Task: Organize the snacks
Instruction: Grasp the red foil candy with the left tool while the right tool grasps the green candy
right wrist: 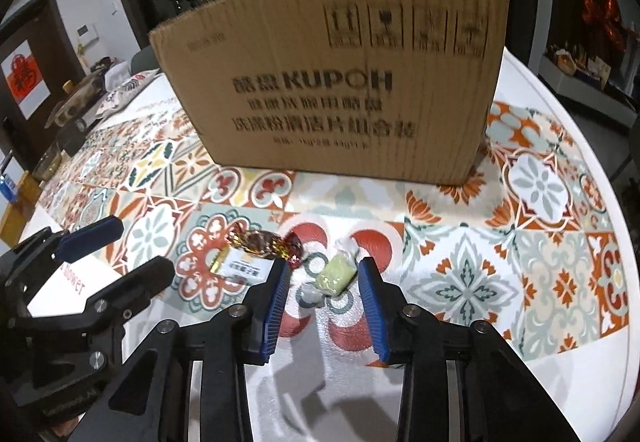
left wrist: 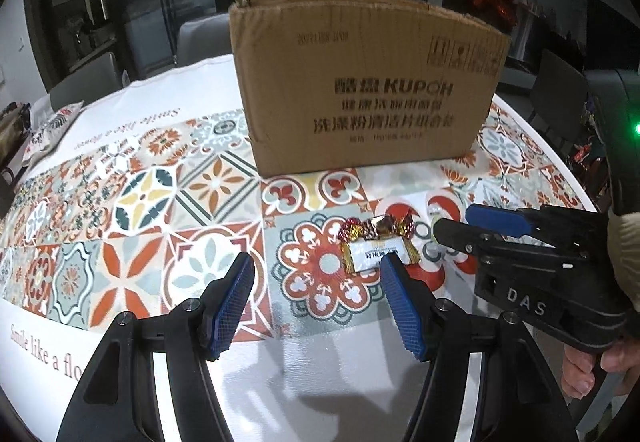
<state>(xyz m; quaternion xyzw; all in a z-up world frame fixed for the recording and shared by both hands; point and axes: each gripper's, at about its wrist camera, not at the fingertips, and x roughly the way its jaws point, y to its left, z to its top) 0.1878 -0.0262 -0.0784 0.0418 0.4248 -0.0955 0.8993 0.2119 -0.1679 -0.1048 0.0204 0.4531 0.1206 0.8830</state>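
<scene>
A brown cardboard box (left wrist: 368,82) printed KUPOH stands on the patterned tablecloth; it also shows in the right wrist view (right wrist: 332,82). In front of it lie a white and gold wrapped snack (left wrist: 372,254), a red and gold foil candy (left wrist: 378,226), and a pale green wrapped candy (right wrist: 336,274). My left gripper (left wrist: 318,282) is open, its right pad beside the white snack. My right gripper (right wrist: 323,272) is open, its pads either side of the green candy, above the cloth. The white snack (right wrist: 242,266) and foil candy (right wrist: 268,244) lie just left of it.
The round table's edge (right wrist: 600,146) curves off to the right. Patterned snack bags (left wrist: 52,126) and clutter sit at the far left. Chairs (left wrist: 200,38) stand behind the table. The right gripper's body (left wrist: 540,254) is close on the left gripper's right.
</scene>
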